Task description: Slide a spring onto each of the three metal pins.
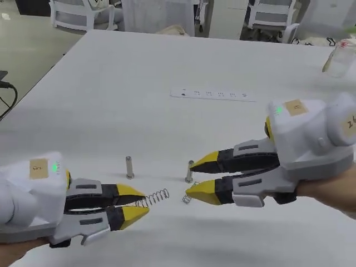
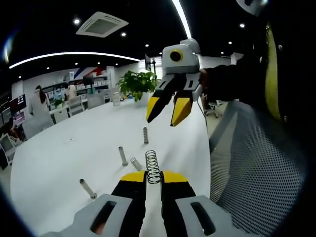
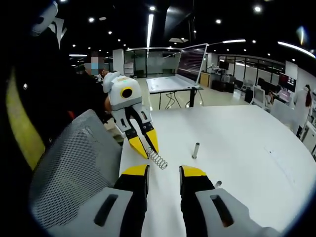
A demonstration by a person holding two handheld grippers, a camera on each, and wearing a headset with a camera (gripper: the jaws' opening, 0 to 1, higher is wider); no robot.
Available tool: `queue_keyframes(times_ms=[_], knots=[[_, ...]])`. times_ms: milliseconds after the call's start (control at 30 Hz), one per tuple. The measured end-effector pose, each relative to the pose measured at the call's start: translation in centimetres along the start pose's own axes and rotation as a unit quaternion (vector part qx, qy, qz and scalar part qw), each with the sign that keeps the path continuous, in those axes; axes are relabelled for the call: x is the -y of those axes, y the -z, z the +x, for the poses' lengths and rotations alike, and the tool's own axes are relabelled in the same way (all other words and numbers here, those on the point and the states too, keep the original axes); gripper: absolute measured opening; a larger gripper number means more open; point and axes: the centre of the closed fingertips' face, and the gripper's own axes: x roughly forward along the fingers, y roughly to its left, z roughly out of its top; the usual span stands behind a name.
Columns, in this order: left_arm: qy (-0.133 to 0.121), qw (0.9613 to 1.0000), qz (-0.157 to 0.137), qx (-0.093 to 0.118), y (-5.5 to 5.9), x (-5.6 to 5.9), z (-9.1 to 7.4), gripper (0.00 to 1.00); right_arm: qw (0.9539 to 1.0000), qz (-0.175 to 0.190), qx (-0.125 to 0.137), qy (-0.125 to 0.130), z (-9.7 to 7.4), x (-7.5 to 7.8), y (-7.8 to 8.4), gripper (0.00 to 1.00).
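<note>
Yellow-tipped left gripper [image 1: 142, 203] pinches a coiled steel spring [image 1: 157, 197] by its end; right gripper [image 3: 163, 173] gapes empty. So held, the spring may flex and miss the upright metal pin [image 1: 129, 167].

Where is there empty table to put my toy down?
Bare table lies beyond the power strip to the far edge, and left of the left-hand pin. It is crowded between the left gripper, holding a spring, and the right gripper.

My left gripper [image 1: 143, 203] pinches one coiled spring [image 1: 157, 197] by its end, held level. Two steel pins [image 1: 129, 167] stand upright beyond; a second spring [image 1: 188, 198] lies beside the right pin [image 1: 189, 171].
</note>
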Motion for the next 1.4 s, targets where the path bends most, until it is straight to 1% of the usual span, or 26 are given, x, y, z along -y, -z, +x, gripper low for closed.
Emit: queue_keyframes(times_ms=[33, 233, 267, 367, 500, 567, 700, 733, 833, 933, 1000, 1233, 1400], knots=[[0.006, 1.0000, 0.005, 0.006, -0.5, 0.4, -0.1, 0.03, 1.0000, 0.000, 0.000, -0.005, 0.2, -0.2, 0.0, 0.22], [0.027, 0.9991, 0.022, 0.026, -2.4, 1.7, -0.4, 0.03, 0.9993, 0.008, 0.002, -0.035, 0.5, -1.3, 0.1, 0.21], [0.031, 0.9988, 0.025, 0.029, -2.8, 1.9, -0.5, 0.03, 0.9989, 0.014, 0.007, -0.044, 0.5, -1.6, 0.0, 0.21], [0.043, 0.9977, 0.027, 0.045, -3.8, 2.5, -0.7, 0.03, 0.9977, 0.025, 0.022, -0.059, 0.3, -2.0, -0.6, 0.21], [0.048, 0.9966, 0.033, 0.058, -4.8, 2.8, -0.8, 0.03, 0.9950, 0.036, 0.039, -0.084, 0.2, -3.0, -1.4, 0.19], [0.050, 0.9962, 0.034, 0.063, -5.1, 2.9, -0.8, 0.03, 0.9947, 0.036, 0.042, -0.086, 0.2, -3.1, -1.6, 0.18], [0.052, 0.9955, 0.037, 0.070, -5.5, 3.0, -0.8, 0.03, 0.9918, 0.046, 0.055, -0.105, 0.2, -3.9, -2.2, 0.17], [0.054, 0.9952, 0.037, 0.073, -5.6, 3.1, -0.8, 0.03, 0.9917, 0.047, 0.054, -0.106, 0.2, -3.9, -2.2, 0.17], [0.057, 0.9943, 0.038, 0.082, -6.1, 3.3, -0.9, 0.03, 0.9897, 0.055, 0.063, -0.116, 0.1, -4.2, -2.6, 0.17], [0.060, 0.9937, 0.040, 0.085, -6.4, 3.6, -0.9, 0.03, 0.9878, 0.061, 0.068, -0.126, 0.0, -4.5, -2.8, 0.16], [0.063, 0.9932, 0.041, 0.089, -6.7, 3.7, -1.0, 0.03, 0.9873, 0.064, 0.068, -0.129, -0.1, -4.5, -2.8, 0.14], [0.067, 0.9927, 0.040, 0.092, -6.8, 4.1, -0.9, 0.03, 0.9854, 0.074, 0.068, -0.138, -0.1, -4.7, -2.7, 0.12], [0.066, 0.9930, 0.040, 0.090, -6.7, 4.1, -0.8, 0.02, 0.9846, 0.078, 0.063, -0.143, 0.0, -4.9, -2.6, 0.09]])
